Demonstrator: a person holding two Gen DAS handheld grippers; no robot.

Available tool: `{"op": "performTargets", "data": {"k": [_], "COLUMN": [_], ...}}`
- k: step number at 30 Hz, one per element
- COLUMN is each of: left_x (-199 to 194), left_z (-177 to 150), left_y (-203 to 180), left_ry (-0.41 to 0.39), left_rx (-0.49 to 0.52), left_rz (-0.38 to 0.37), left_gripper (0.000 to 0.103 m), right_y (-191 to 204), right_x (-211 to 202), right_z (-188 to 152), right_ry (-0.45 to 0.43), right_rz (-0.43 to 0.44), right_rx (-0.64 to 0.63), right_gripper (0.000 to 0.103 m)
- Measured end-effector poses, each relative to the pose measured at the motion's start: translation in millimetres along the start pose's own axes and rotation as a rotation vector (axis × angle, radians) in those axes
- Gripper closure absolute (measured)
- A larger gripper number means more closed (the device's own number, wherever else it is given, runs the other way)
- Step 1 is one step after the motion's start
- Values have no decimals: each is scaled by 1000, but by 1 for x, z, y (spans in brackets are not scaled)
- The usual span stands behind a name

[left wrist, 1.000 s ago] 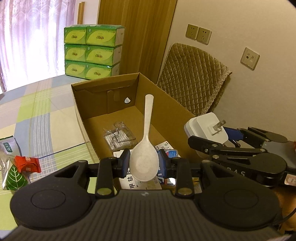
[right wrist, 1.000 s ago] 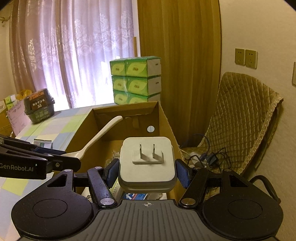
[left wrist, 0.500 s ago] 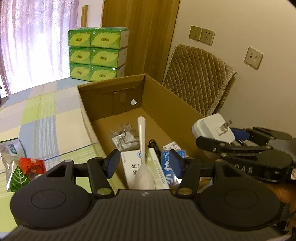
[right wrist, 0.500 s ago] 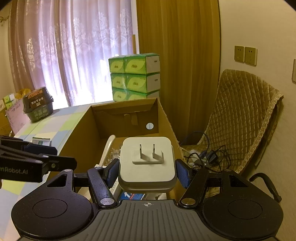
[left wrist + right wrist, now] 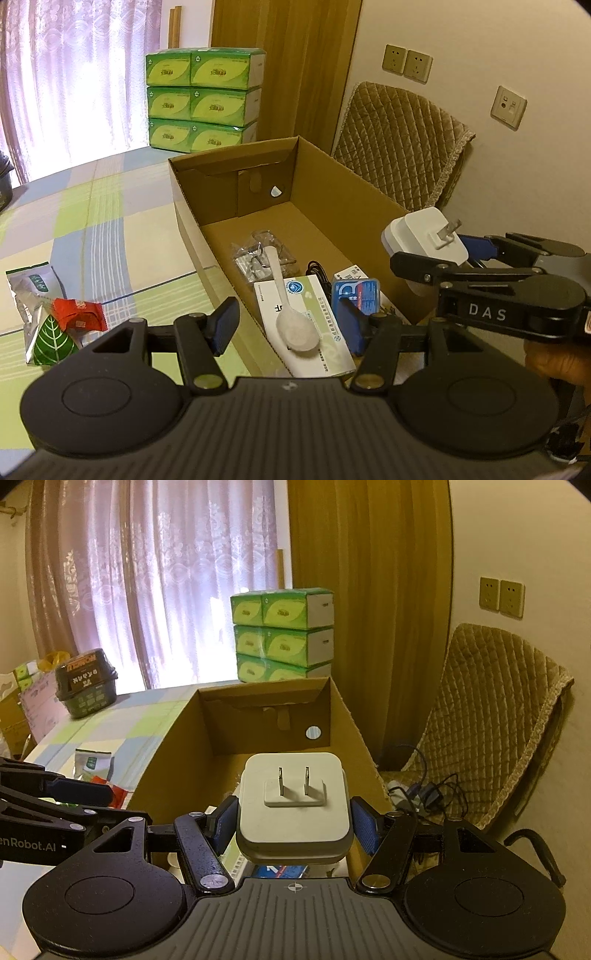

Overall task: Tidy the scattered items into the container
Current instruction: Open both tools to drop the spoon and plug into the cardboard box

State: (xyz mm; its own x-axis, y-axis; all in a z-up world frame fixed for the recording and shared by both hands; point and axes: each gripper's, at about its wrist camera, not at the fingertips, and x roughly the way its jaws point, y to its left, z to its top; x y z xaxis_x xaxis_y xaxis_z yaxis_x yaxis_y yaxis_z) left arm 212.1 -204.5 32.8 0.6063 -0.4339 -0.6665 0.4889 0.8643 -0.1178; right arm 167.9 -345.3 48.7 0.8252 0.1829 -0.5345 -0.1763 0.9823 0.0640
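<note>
Checked tablecloth [image 5: 110,229], lower left: packets [image 5: 48,317] remain; spoon [image 5: 291,317] lies boxed [image 5: 369,199] (left gripper [image 5: 288,321] gapes), right gripper [image 5: 293,821] clamps charger [image 5: 293,805].

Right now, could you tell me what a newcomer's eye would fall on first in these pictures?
Most striking is the white square plug adapter, prongs up, clamped in the right gripper above the near end of the open brown cardboard box. Next is the white plastic spoon lying in that box on a white-and-green leaflet, below the open left gripper.
</note>
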Motion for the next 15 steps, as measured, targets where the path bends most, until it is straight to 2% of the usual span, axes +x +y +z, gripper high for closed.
{"op": "performTargets", "data": {"k": [15], "left_x": [-10], "left_z": [-4], "left_y": [6], "left_ry": [-8], "left_rx": [-20], "left_rz": [2], "left_gripper": [49], "right_y": [9], "right_x": [-3], "right_z": [5], "right_ry": [-5], "right_rz": [0], "right_rx": [-22], "right_gripper": [36]}}
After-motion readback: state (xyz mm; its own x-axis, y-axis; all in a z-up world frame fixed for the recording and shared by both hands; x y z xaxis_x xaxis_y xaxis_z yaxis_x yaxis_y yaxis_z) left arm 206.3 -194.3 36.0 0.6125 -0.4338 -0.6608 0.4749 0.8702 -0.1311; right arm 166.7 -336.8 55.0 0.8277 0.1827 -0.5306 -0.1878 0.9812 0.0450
